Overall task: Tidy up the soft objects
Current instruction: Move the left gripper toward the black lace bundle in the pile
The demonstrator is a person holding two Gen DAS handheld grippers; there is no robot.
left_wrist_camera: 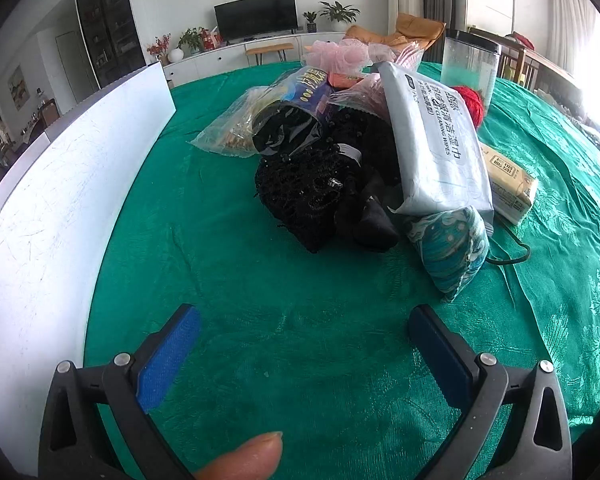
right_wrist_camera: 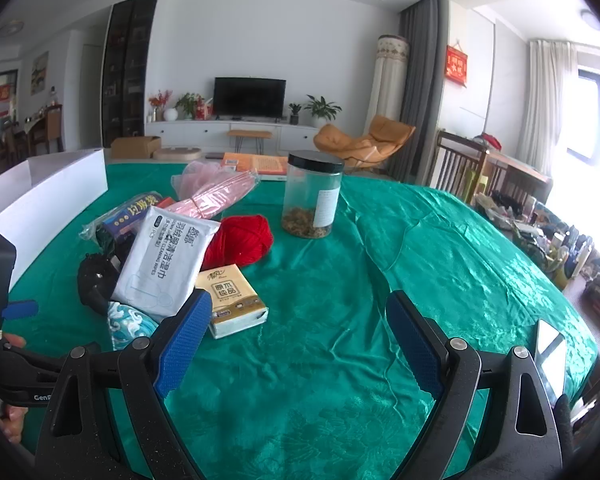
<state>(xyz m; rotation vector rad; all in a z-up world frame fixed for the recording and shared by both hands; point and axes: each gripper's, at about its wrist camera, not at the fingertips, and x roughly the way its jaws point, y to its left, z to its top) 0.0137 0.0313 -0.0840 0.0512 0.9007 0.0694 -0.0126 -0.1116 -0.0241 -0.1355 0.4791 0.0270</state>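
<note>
Above bare green satin cloth [right_wrist_camera: 340, 280], left gripper [left_wrist_camera: 304, 320] and right gripper [right_wrist_camera: 300, 312] both gape empty; far left, heaped soft packets: wipes pack [right_wrist_camera: 164, 256], red yarn ball [right_wrist_camera: 240, 240]; clear black-lidded jar [right_wrist_camera: 312, 196] holds brown bits

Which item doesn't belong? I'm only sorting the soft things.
The clear jar with a black lid stands upright apart from the pile, beyond the red yarn. It is rigid, with loose brownish bits at its bottom. Nothing looks spilled or damaged.
</note>
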